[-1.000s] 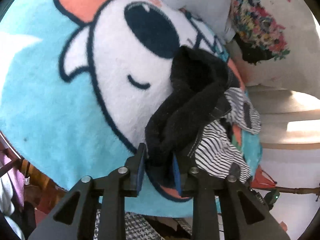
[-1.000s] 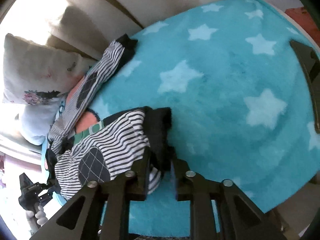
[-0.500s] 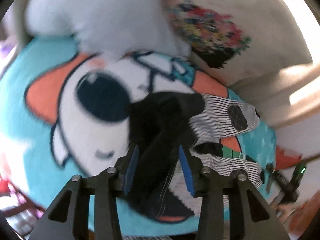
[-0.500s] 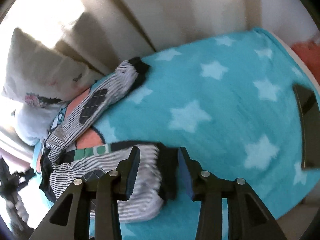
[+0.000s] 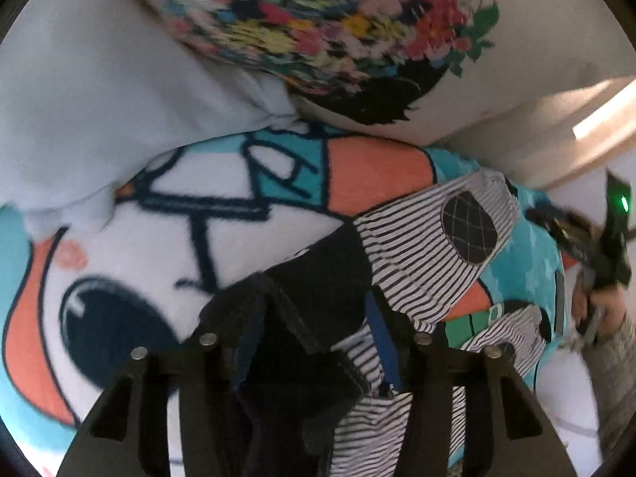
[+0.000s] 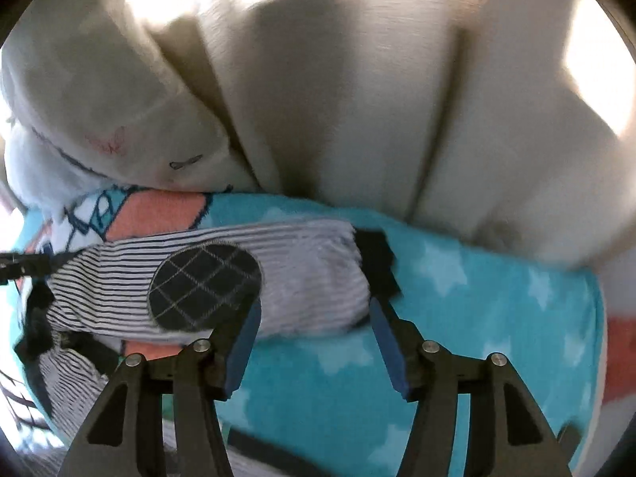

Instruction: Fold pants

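Observation:
Black-and-white striped pants (image 5: 421,262) with a black waistband, black cuffs and dark checked knee patches lie spread on a turquoise cartoon blanket (image 5: 131,262). My left gripper (image 5: 314,342) is open, its jaws wide apart over the black waistband (image 5: 318,278). My right gripper (image 6: 314,318) is open, just in front of the far leg's lower end; that leg (image 6: 302,278) shows a knee patch (image 6: 204,288) and a black cuff (image 6: 377,266). The right gripper also shows at the right edge of the left wrist view (image 5: 596,254).
A flowered cushion (image 5: 338,31) and a pale blue pillow (image 5: 99,99) lie against the beige sofa back (image 6: 357,99) behind the blanket. The starred turquoise part of the blanket (image 6: 477,318) stretches to the right of the pants.
Both grippers have opened and let go of the pants. The left one released the waistband and tilted up toward the cushions. The right one released a cuff and moved toward the far leg.

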